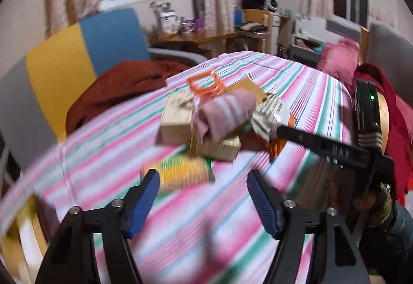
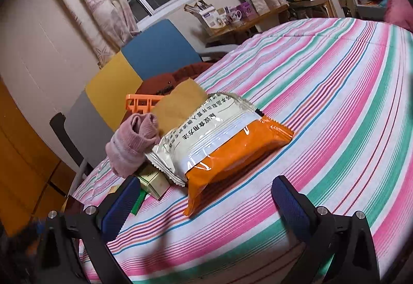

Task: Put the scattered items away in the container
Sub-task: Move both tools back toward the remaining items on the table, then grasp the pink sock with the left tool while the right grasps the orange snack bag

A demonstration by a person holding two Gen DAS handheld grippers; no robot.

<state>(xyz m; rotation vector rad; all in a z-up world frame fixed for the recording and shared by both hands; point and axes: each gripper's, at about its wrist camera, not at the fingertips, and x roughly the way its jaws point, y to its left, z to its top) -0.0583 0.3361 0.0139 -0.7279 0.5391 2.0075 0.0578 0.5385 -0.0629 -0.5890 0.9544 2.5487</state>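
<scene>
On the striped bed [image 2: 322, 92], an orange-and-white packet [image 2: 222, 139] lies beside a pink sock [image 2: 134, 142], small boxes [image 1: 178, 118] and an orange basket [image 2: 140, 103]. Both the left tool [image 1: 204, 193] and right tool [image 2: 204, 204] stand wide, holding nothing.

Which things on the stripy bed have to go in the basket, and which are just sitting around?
For the job:
- orange basket
- pink sock
- orange and white snack packet
- green and cream box
- yellow packet
- beige box

Just lying about:
- rust-red cloth
- blue and yellow chair
- mugs on the desk
- pink fluffy thing
</scene>
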